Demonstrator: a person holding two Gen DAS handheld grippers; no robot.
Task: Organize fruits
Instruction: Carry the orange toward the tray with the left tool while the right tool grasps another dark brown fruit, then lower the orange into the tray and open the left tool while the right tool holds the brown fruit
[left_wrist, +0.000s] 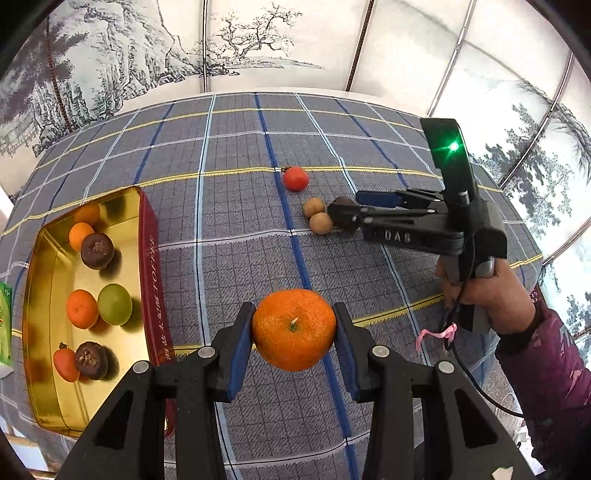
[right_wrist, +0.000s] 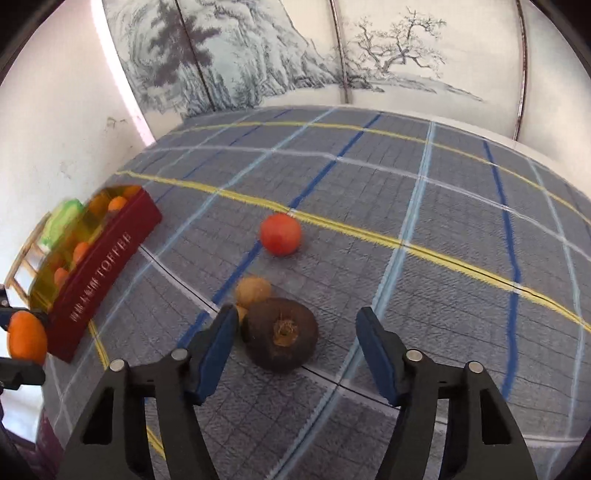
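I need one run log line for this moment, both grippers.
left gripper: shut on mandarin | right gripper: open around dark fruit | tin: partly filled

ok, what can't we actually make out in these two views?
- Toffee tin contents: right wrist view, blurred and screened by its near wall.
- Second small brown fruit: right wrist view, mostly behind the right gripper finger and the dark fruit.
- Dark fruit: left wrist view, mostly covered by the right gripper's fingers.
- Green packet: left wrist view, cut off by the edge.
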